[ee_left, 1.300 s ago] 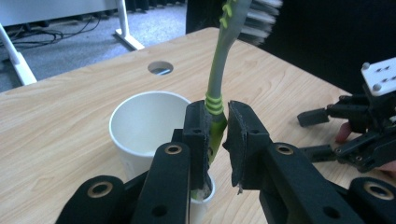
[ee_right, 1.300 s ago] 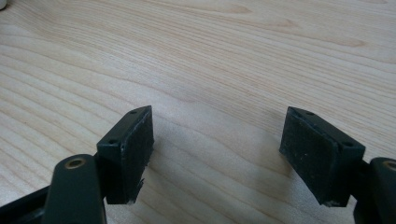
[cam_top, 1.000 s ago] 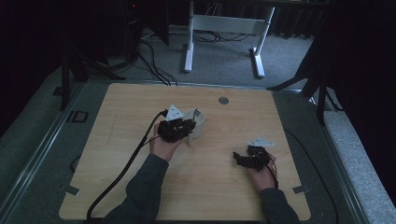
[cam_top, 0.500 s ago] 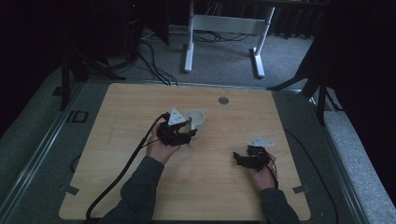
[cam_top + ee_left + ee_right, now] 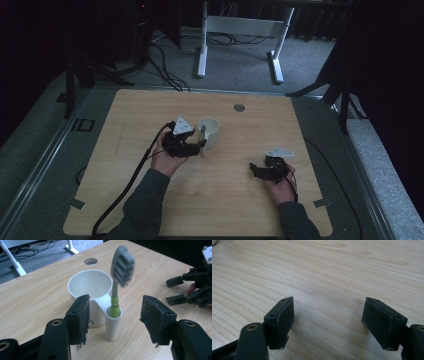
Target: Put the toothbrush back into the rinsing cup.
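While the person's two forearms reach in from the near edge, a pale wooden surface (image 5: 150, 200) carries a white cup (image 5: 208, 131) near its middle. A narrow tube holder (image 5: 113, 323) is joined to the cup's side, and a toothbrush (image 5: 118, 285) stands upright in it, grey bristled head on top, green bands low on the neck. The left gripper (image 5: 199, 146) sits just beside the cup on its left, pointing at it. In the left gripper view its fingers (image 5: 79, 319) stand wide apart, one to each side of the holder, touching nothing. The right gripper (image 5: 256, 169) rests lower and to the right, well apart from the cup, held in the right hand (image 5: 280, 187). In the right gripper view its fingers (image 5: 280, 321) are also spread, with bare wood between them. A round hole (image 5: 239, 107) lies in the surface beyond the cup. A black cable (image 5: 125, 190) trails from the left gripper toward the near edge.
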Demonstrator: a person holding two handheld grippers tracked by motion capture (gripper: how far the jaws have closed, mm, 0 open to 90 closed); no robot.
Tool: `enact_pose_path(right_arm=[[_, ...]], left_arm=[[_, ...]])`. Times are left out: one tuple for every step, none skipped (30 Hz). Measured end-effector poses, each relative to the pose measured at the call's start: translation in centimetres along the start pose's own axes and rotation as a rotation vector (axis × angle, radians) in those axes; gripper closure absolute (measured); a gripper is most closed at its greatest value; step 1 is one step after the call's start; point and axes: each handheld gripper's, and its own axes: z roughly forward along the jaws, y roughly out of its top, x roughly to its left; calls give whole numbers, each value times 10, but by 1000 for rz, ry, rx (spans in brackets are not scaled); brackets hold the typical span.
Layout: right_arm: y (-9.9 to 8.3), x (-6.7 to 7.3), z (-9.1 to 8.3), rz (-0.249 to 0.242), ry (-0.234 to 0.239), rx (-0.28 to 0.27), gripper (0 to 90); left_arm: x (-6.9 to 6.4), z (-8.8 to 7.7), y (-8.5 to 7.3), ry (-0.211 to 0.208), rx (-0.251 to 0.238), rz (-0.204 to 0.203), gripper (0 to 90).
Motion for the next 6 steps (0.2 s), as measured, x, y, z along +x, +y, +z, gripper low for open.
enact_pose_path(right_arm=[[0, 0, 0, 0, 0, 0, 253], [0, 0, 0, 0, 0, 1, 252], [0, 0, 0, -1, -1, 0, 252], [0, 0, 0, 0, 0, -1, 252], [0, 0, 0, 3, 0, 0, 252], [0, 0, 0, 3, 0, 0, 252]], left_arm=[[0, -1, -1, -1, -3, -5, 410], [1, -2, -2, -4, -4, -7, 410], [1, -3, -3, -1, -5, -7, 410], [1, -4, -5, -1, -3, -5, 410], [1, -6, -6, -2, -2, -2, 409], [0, -7, -7, 2, 2, 1, 407]])
